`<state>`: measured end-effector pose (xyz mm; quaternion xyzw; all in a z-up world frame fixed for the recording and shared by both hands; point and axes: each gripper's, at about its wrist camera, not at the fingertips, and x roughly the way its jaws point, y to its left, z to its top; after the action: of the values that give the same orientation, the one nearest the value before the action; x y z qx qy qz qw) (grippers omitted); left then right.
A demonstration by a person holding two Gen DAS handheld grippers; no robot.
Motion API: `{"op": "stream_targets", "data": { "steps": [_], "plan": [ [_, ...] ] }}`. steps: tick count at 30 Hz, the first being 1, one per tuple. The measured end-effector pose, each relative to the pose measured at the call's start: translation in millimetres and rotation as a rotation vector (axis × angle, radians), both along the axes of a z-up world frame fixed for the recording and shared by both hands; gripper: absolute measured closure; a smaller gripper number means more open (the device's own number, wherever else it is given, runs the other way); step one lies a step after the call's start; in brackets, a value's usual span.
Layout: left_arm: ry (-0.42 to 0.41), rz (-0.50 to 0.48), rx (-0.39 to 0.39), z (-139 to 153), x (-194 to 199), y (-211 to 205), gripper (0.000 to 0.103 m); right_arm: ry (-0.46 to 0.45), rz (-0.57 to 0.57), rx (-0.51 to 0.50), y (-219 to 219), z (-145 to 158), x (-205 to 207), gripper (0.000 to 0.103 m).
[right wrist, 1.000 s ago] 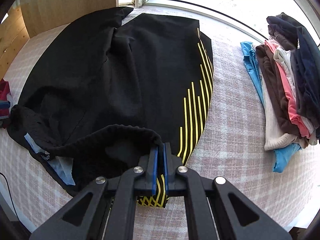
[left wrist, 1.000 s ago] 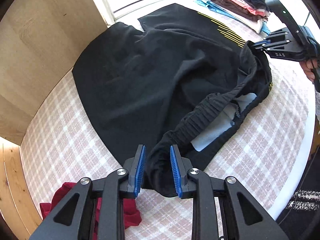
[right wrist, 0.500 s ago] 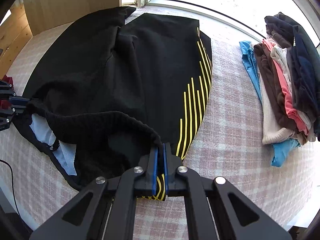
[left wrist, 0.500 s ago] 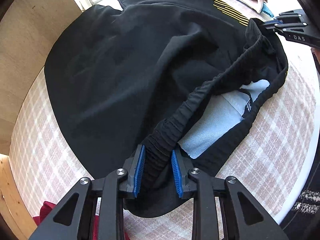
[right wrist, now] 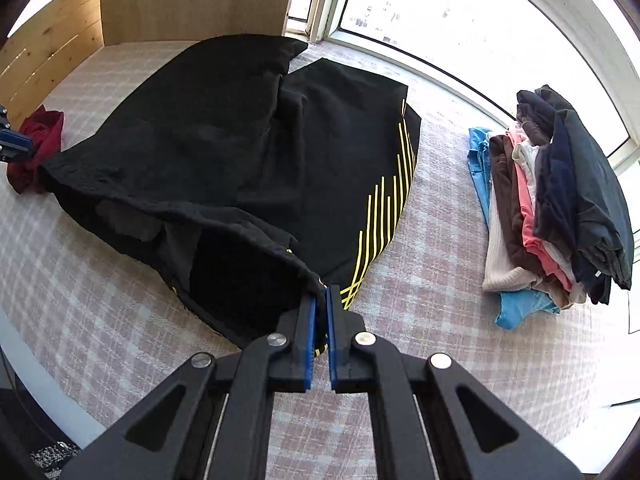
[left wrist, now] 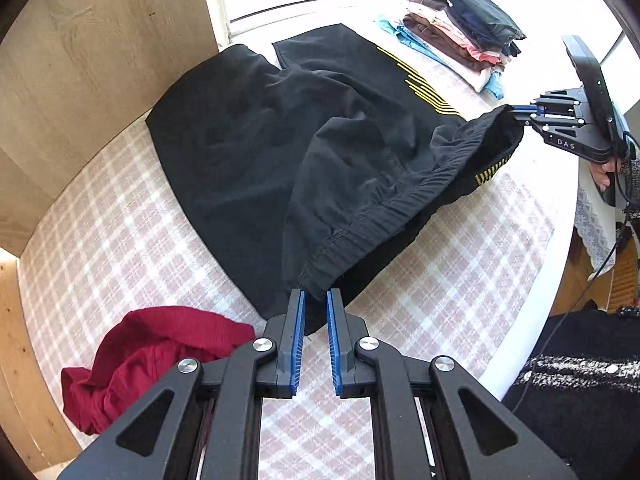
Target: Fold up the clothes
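Two grippers, one garment between them. Right gripper (right wrist: pixel 321 300): blue pads pinched together on one waistband corner of the black shorts (right wrist: pixel 240 152). Left gripper (left wrist: pixel 316 304): pads narrowly parted, opposite waistband corner sitting at the tips; whether it truly grips cannot be told. Shorts: waistband lifted and stretched, legs lying on the checked cloth (left wrist: pixel 120 232). Stack of folded clothes (right wrist: pixel 552 200) to the right, finished. Red garment (left wrist: pixel 148 352) crumpled, unfolded. Shorts' folding judged barely begun.
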<state>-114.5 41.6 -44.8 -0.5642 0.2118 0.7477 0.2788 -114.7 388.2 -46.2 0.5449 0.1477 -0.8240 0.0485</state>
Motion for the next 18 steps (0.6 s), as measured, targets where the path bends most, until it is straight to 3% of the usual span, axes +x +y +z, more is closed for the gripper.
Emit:
{"op": "stream_targets", "data": {
  "steps": [2, 4, 9, 11, 13, 16, 18],
  "plan": [
    [-0.009, 0.025, -0.045, -20, 5, -4, 0.093, -0.038, -0.025, -0.006, 2, -14, 2, 0.098],
    [-0.043, 0.046, -0.031, -35, 12, -6, 0.092, -0.048, -0.049, -0.036, 7, -19, 5, 0.098],
    [-0.035, 0.084, 0.054, -41, 38, 5, 0.069, -0.041, -0.089, -0.071, 12, -18, -1, 0.098],
    [0.0, 0.099, 0.052, -42, 43, 18, 0.057, -0.034, -0.083, -0.067, 9, -15, -3, 0.098],
    [0.03, 0.143, 0.03, -47, 40, 29, 0.054, -0.027, -0.072, -0.062, 3, -12, -5, 0.098],
    [0.04, 0.231, 0.026, -54, 26, 36, 0.054, -0.012, -0.061, -0.048, -7, -12, -2, 0.098],
    [0.031, 0.271, 0.021, -59, 13, 28, 0.064, -0.004, -0.055, -0.045, -8, -10, -3, 0.098]
  ]
}}
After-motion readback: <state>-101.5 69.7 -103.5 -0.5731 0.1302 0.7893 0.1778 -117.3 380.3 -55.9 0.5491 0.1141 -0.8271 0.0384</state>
